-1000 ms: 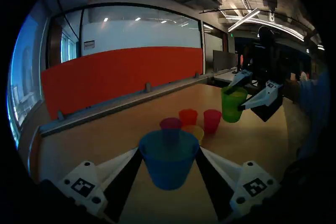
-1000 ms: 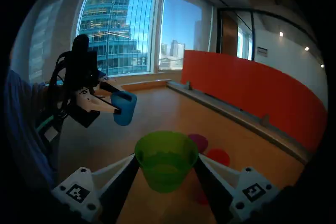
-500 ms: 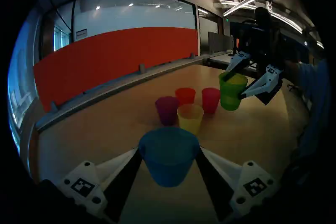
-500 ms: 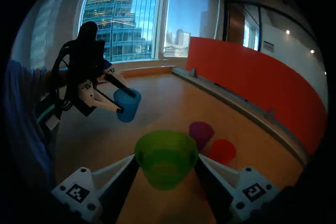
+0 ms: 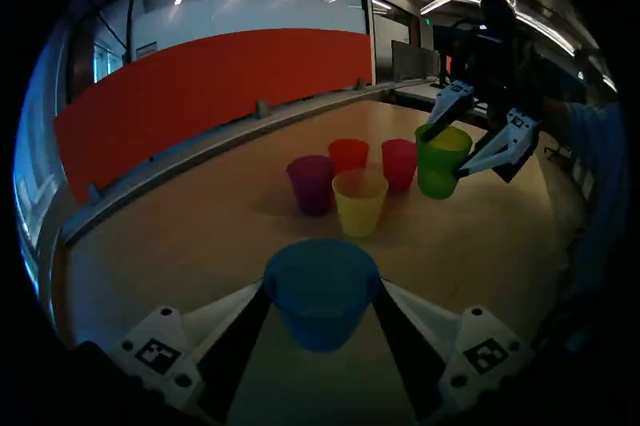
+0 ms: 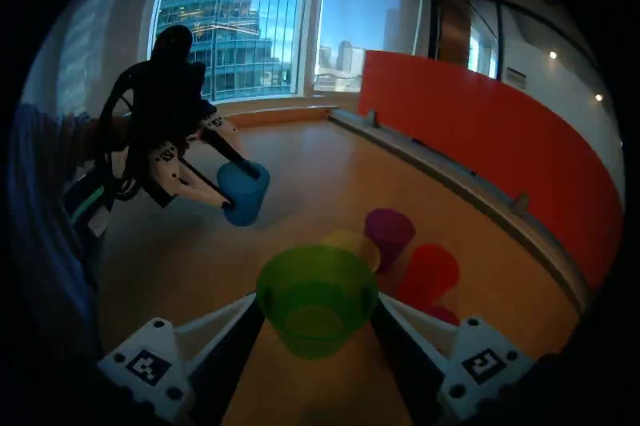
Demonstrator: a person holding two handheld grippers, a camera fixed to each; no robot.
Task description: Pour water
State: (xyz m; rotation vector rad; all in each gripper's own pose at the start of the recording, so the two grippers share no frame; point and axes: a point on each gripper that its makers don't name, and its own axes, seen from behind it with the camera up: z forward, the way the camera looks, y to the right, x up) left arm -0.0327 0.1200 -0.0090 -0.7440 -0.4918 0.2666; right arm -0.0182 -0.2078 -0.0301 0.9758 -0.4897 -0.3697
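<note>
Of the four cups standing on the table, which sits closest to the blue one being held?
The yellow cup. It fronts the cluster, nearest the blue cup; the purple cup, orange cup and red cup stand behind it.

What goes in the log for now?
left gripper: shut on blue cup | right gripper: shut on green cup | yellow cup, purple cup, orange cup, red cup: on table

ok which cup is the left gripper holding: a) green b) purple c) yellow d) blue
d: in the left gripper view, the left gripper has both fingers pressed on the blue cup, while the green cup sits in the right gripper.
</note>
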